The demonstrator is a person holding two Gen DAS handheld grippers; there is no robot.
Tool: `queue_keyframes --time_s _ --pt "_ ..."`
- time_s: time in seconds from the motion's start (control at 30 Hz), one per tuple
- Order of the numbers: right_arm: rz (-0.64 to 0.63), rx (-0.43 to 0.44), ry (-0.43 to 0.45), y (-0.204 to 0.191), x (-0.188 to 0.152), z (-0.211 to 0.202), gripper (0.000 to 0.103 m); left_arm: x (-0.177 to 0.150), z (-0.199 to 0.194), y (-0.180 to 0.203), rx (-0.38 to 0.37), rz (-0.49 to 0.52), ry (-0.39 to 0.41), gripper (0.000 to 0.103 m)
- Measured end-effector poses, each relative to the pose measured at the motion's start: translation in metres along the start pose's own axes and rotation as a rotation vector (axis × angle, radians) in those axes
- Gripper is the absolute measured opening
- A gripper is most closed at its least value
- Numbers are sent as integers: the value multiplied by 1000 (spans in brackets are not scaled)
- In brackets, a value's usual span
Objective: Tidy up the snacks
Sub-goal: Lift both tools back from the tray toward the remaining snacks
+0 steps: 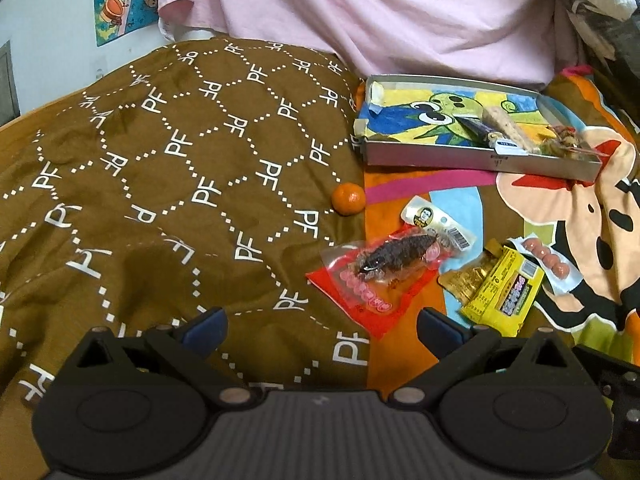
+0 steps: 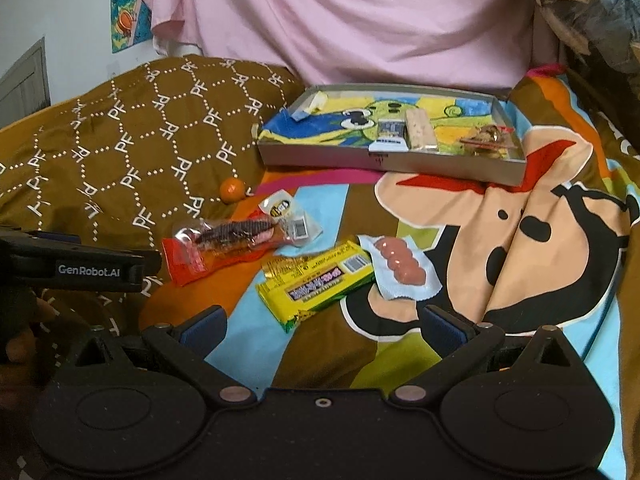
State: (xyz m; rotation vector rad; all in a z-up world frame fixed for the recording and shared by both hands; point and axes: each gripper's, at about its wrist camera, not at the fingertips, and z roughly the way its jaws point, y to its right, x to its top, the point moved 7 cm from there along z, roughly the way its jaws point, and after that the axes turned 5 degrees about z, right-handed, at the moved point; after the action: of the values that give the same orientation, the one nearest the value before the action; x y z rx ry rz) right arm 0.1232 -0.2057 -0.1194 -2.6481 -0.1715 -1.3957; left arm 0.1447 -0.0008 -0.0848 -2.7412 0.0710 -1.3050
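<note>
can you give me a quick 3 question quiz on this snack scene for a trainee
1. True or false: the orange lies inside the tray.
2. Which packet lies nearest the right gripper?
A. yellow packet
B. red packet
C. white packet
3. Fill in: the jaws of both the right gripper and the left gripper are ____.

Key:
1. False; it rests on the bedding, outside the tray.
2. A
3. open, and holding nothing

Glossy plastic snack wrappers (image 2: 316,280) lie on matt cloth bedding (image 2: 520,240).
</note>
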Motion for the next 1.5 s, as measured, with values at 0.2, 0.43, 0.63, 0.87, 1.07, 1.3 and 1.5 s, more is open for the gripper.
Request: queue_keyframes --time_s 0.2,0.43,0.63,0.87,1.07,1.3,1.5 --pt "16 -13 -25 4 -2 6 102 -1 3 0 -3 -2 -10 103" --pt "48 -18 -40 10 0 6 102 0 3 6 -7 13 -16 103" --pt "61 -28 -35 16 5 4 102 3 2 15 -12 53 -13 103" --pt "85 -75 -45 29 9 5 102 7 10 30 -22 93 -25 103" --pt "101 -117 -51 44 12 7 102 13 17 49 -43 153 -15 103" --pt "112 -154 -43 61 21 7 102 17 26 68 -74 191 -25 103" --pt "78 -144 -32 74 30 15 102 16 36 80 -85 212 -41 103"
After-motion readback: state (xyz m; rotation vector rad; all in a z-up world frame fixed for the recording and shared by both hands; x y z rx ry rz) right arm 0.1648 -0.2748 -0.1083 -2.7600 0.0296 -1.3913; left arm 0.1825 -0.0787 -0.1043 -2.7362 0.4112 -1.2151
